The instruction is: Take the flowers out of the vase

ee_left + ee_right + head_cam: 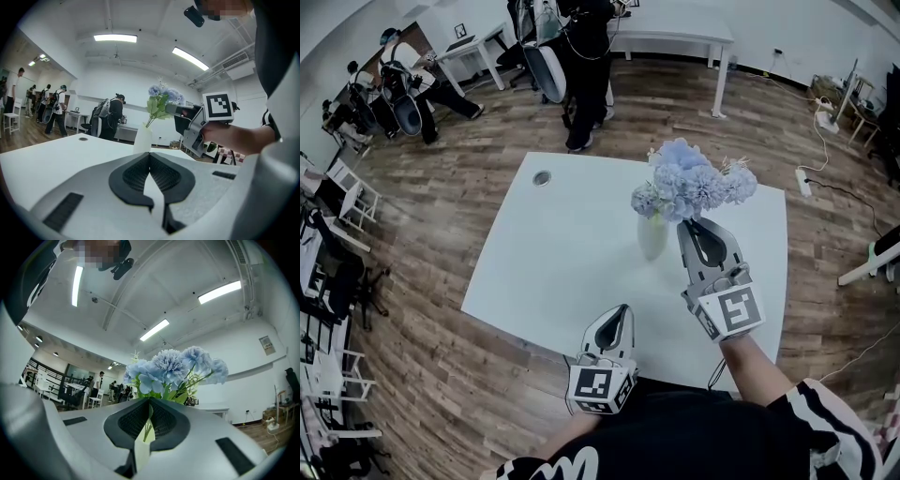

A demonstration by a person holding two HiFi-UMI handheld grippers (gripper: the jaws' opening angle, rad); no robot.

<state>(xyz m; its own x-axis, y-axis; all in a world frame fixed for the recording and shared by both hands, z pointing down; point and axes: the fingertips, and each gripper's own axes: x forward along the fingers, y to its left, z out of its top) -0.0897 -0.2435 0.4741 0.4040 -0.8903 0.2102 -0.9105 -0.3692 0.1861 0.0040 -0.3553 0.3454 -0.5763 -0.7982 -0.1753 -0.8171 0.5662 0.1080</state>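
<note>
Now | right gripper pinches stems of blue flowers just above white vase on surface | stems seemingly not yet clear, lift-out remains | left gripper pressed together, empty, well apart.

We log a white counter on the wood floor | on it a white vase, upright, far right | round grommet near far-left corner
</note>
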